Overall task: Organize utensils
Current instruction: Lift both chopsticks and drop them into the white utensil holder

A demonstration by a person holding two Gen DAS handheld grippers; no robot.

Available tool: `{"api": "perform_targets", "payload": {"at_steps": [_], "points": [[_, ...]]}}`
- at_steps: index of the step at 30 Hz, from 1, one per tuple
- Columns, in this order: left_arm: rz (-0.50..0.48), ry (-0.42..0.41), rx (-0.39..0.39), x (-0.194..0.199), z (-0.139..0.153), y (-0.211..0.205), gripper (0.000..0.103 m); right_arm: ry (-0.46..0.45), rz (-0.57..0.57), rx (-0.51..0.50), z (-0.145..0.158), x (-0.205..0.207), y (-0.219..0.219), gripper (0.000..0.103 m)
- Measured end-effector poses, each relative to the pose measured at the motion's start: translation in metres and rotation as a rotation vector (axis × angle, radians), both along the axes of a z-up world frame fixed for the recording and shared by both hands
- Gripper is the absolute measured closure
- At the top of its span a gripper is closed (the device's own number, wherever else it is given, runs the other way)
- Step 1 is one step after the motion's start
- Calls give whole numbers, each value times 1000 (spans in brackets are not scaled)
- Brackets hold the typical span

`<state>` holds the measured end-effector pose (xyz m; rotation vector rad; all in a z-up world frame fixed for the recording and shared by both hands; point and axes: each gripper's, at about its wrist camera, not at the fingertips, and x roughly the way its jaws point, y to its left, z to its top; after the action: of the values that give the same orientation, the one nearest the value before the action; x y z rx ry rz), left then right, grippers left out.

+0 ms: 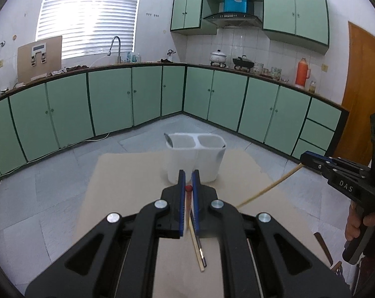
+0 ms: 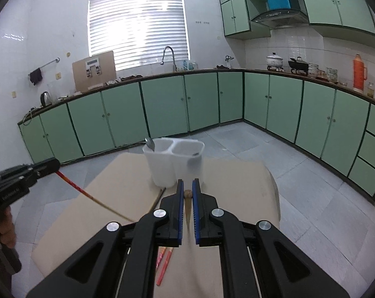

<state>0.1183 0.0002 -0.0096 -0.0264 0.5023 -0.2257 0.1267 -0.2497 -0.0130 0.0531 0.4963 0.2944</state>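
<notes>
Two grippers, left gripper (image 1: 188, 181) and right gripper (image 2: 186, 190), each clamp fingers on one chopstick; white plastic two-compartment holder (image 1: 196, 159) already contains a spoon (image 2: 150, 144), more chopsticks remain on the surface.

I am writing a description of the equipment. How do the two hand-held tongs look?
Both the left tongs and the right tongs are black, angular linkage frames with round silver pivot bolts and blue ribbed finger pads. The right one's side carries white letters "DAS". Each has a pistol-style handle; no cables are visible.
</notes>
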Motion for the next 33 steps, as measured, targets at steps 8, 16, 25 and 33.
{"api": "perform_targets", "payload": {"at_steps": [8, 16, 25, 33], "points": [[-20, -46, -9, 20, 24, -6, 98, -26, 57, 18, 30, 23, 6, 96], [-25, -108, -6, 41, 53, -12, 98, -89, 92, 29, 66, 43, 15, 96], [-31, -226, -28, 73, 99, -26, 98, -196, 77, 57, 117, 77, 20, 96], [-3, -310, -25, 125, 120, -48, 98, -223, 25, 29, 121, 124, 24, 96]]}}
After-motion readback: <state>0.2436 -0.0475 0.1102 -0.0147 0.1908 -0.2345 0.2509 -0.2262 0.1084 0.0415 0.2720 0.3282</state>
